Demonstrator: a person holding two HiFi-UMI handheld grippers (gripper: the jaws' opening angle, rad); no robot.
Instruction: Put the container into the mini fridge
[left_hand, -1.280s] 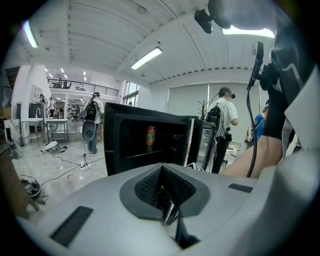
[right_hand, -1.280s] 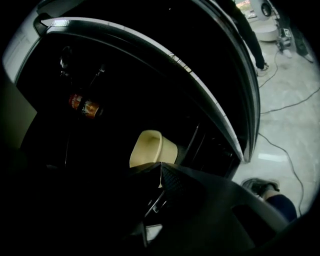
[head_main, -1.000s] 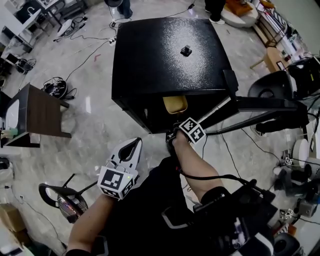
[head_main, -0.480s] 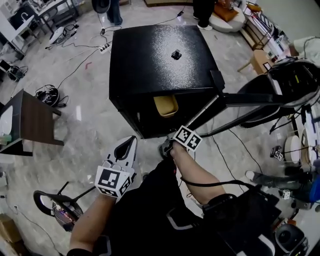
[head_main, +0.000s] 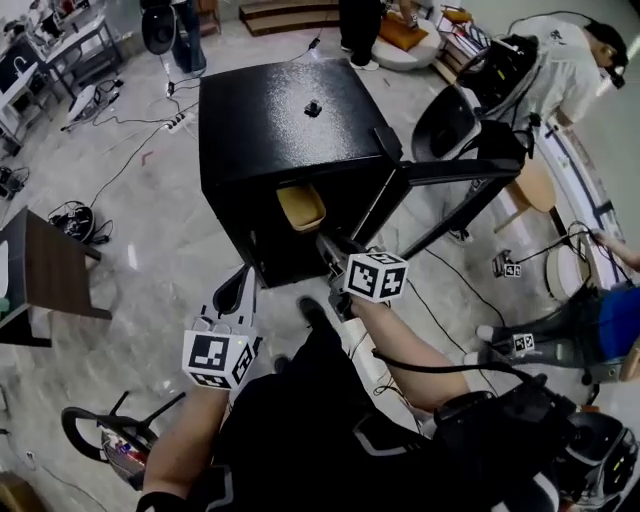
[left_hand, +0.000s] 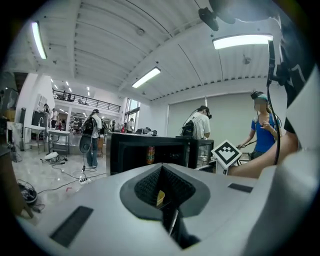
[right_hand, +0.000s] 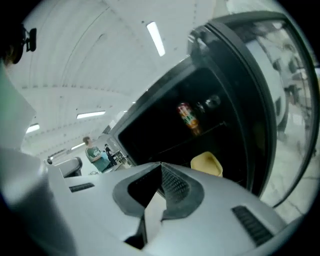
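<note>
Dark side table (head_main: 50, 270) at left, coiled cables (head_main: 76, 222) on pale floor (head_main: 150, 290), black office chair (head_main: 450, 125) at right.

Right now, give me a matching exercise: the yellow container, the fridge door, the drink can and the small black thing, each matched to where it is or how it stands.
Things:
1. yellow container
2. fridge door
3. drink can
4. small black object

Places or states:
A. on top of the mini fridge
B. swung open
C. inside, near the front of the opening
D. inside, on a shelf above the container

Pairs: 1-C, 2-B, 3-D, 4-A
</note>
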